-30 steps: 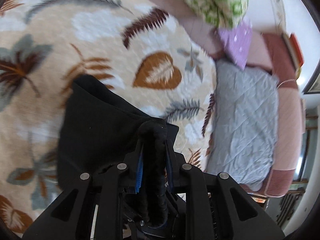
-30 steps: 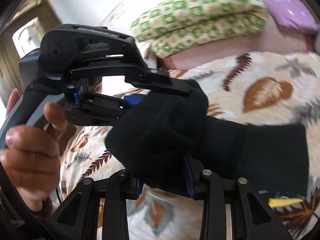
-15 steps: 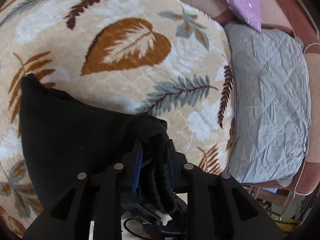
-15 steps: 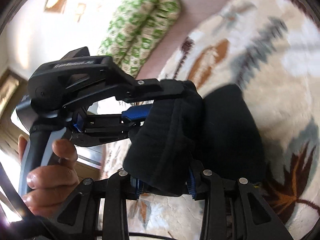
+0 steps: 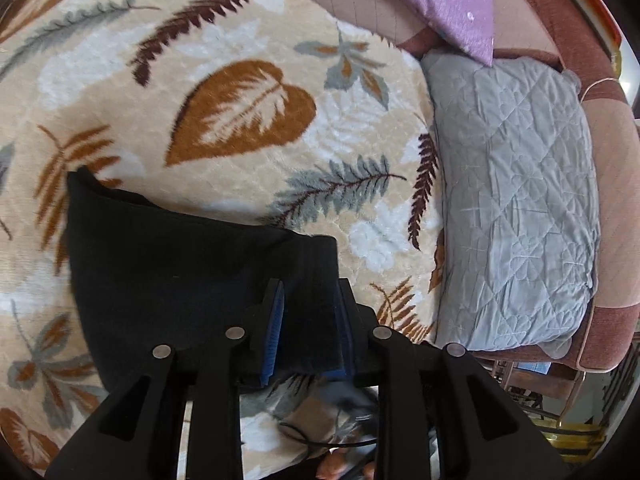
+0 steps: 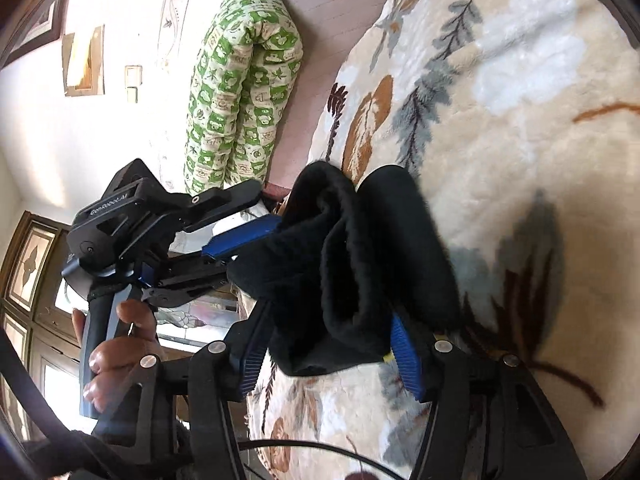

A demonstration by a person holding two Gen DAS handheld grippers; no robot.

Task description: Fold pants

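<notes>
Near the front edge of the leaf-patterned blanket [image 5: 248,112] we hold the black pants [image 5: 180,264], folded into a bundle lying on the blanket. Our left gripper [image 5: 308,312] has its jaws narrowly apart with the waistband between them. Our right gripper [image 6: 328,344] has just been opening; its jaws stand wide, the bunched fabric sitting loosely between them.

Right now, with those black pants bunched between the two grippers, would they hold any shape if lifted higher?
Probably not. The black pants slump in soft rolls over the right gripper, whose jaws have just been opening, so they look floppy. Their fuzzy, thick pile suggests they grip the leaf-pattern blanket rather than slide. Likely light.
</notes>
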